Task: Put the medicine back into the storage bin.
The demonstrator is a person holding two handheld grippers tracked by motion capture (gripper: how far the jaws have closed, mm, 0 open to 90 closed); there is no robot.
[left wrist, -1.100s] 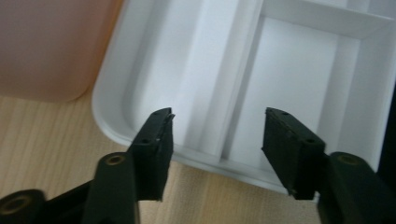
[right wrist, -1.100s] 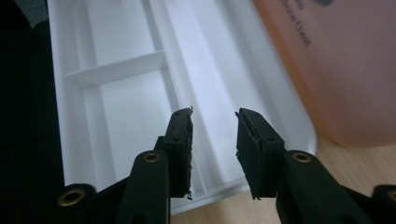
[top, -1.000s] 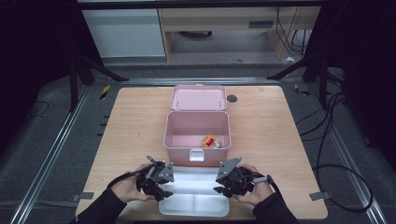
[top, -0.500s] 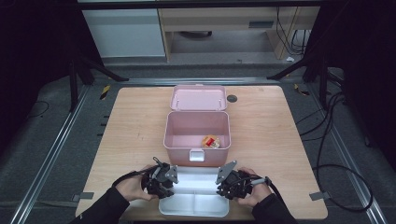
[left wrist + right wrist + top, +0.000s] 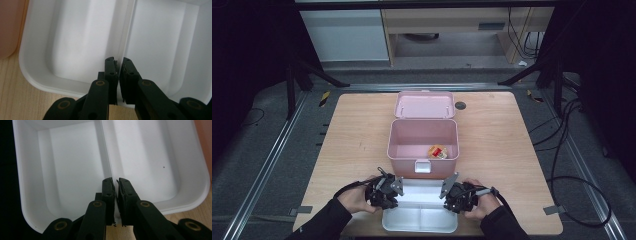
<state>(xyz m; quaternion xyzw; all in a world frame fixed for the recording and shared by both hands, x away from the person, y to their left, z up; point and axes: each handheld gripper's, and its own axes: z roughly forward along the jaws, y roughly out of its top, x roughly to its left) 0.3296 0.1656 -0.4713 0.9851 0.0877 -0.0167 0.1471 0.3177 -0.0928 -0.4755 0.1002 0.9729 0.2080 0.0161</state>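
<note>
A white plastic two-compartment tray (image 5: 419,220) lies at the table's six o'clock edge, its centre divider wall clamped by the left gripper (image 5: 119,65) and the right gripper (image 5: 115,184), whose jaws have just been closing.

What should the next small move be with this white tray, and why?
Probably lift the white tray straight up, both hands together. The left gripper and the right gripper have just been closing, and each set of fingers now pinches the tray's centre divider at opposite ends. The open pink box stands just beyond, so a level lift clears its front wall.
</note>
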